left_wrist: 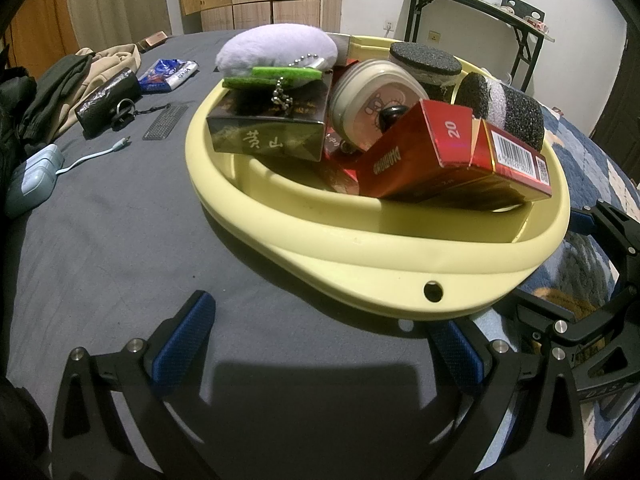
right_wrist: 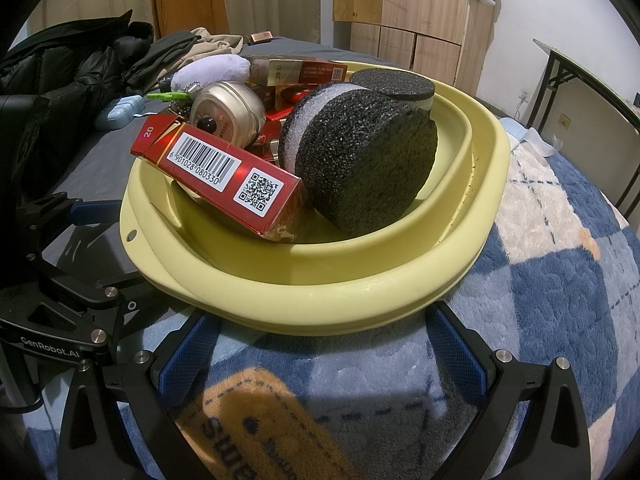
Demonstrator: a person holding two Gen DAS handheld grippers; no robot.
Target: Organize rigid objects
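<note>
A pale yellow basin (left_wrist: 360, 252) (right_wrist: 320, 280) sits on the bed, filled with rigid objects: a red cigarette box (left_wrist: 452, 160) (right_wrist: 224, 176), a dark box with gold characters (left_wrist: 268, 128), a round tin (left_wrist: 372, 100) (right_wrist: 228, 112), black foam discs (left_wrist: 508, 108) (right_wrist: 360, 160) and a lilac plush keychain (left_wrist: 276, 48) (right_wrist: 212, 72). My left gripper (left_wrist: 320, 344) is open and empty just in front of the basin's near rim. My right gripper (right_wrist: 320, 352) is open and empty, at the basin's rim on its other side.
On the grey sheet (left_wrist: 120, 240) left of the basin lie a black pouch (left_wrist: 108, 100), a blue packet (left_wrist: 168, 74), a small comb (left_wrist: 166, 122), a pale blue case with cable (left_wrist: 32, 180) and clothes (left_wrist: 60, 88). A blue checked blanket (right_wrist: 552, 280) lies to the right.
</note>
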